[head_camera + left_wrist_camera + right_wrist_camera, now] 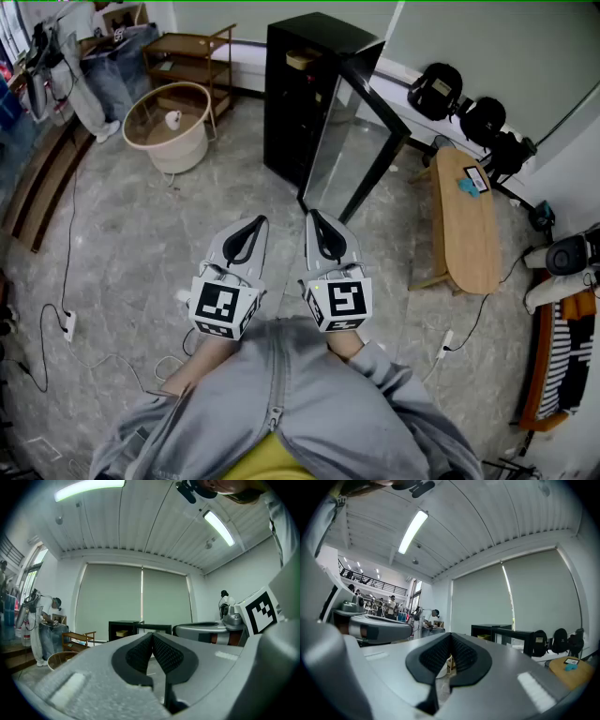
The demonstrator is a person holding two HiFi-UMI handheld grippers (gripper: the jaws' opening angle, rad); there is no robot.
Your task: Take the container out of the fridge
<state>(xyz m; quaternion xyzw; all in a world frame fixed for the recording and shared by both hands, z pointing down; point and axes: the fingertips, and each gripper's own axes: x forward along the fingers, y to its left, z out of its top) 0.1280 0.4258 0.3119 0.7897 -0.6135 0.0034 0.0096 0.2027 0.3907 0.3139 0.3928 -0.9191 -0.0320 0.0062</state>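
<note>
Left hand-held gripper [255,225]: jaws are seen clenched, pad tips pressed together, nothing gripped. Right hand-held gripper [315,221]: same, clenched on nothing (a narrow gap is left only behind the tips). Both are held level and side by side over the grey marbled floor [141,244], just ahead of the sleeves of a grey zip-up hoodie [281,403]. They are pointed toward the black upright fridge [286,122] and kept well apart from it. The fridge's black-framed glass door [347,159] is swung open, its free edge near the right hand-held gripper. The small tan container [298,58] is seen on the top shelf inside the fridge, untouched. A round beige basket [178,150] is placed left of the fridge. An oval wooden tabletop [469,234] is placed to the right of the fridge.
</note>
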